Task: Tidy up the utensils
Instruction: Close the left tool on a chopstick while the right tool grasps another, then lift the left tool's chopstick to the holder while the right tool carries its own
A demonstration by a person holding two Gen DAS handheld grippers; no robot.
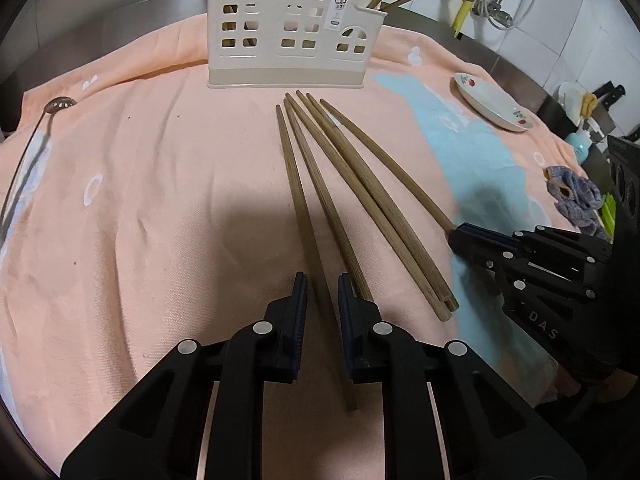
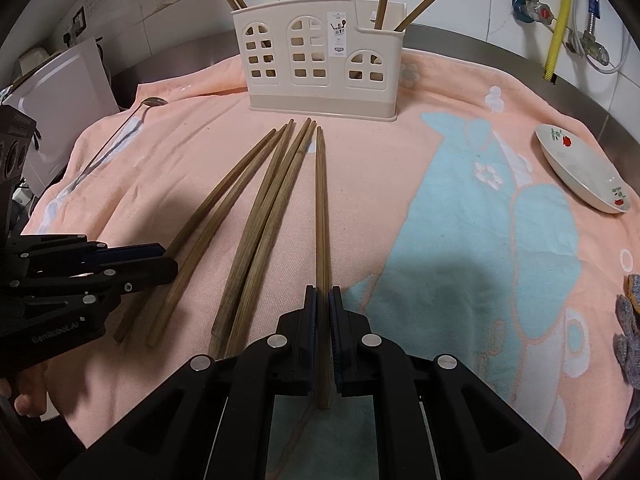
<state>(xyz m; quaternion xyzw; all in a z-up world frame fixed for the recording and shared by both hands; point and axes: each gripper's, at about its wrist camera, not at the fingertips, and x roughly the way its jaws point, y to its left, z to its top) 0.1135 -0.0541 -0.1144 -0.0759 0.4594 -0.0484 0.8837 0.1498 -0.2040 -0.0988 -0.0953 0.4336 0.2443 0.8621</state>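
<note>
Several wooden chopsticks lie fanned on the peach towel (image 1: 140, 200) in front of the cream utensil holder (image 1: 294, 32) (image 2: 320, 68), which has more chopsticks standing in it. My left gripper (image 1: 322, 284) (image 2: 170, 262) straddles the leftmost chopstick (image 1: 292, 184) (image 2: 224, 188). Its jaws stand narrow, and a sliver of gap shows on each side of the stick. My right gripper (image 2: 323, 292) (image 1: 454, 234) is shut on the thick end of the rightmost chopstick (image 2: 321, 200) (image 1: 384, 160), which rests on the towel. Three more chopsticks (image 1: 352, 192) (image 2: 272, 216) lie between those two.
A long metal spoon (image 1: 60, 104) (image 2: 152, 102) lies at the towel's left edge. A white flowered dish (image 1: 494, 102) (image 2: 580, 168) sits at the right, with a grey knitted cloth (image 1: 576, 196) (image 2: 630, 320) nearer me. Steel counter, pipes and tiled wall lie behind.
</note>
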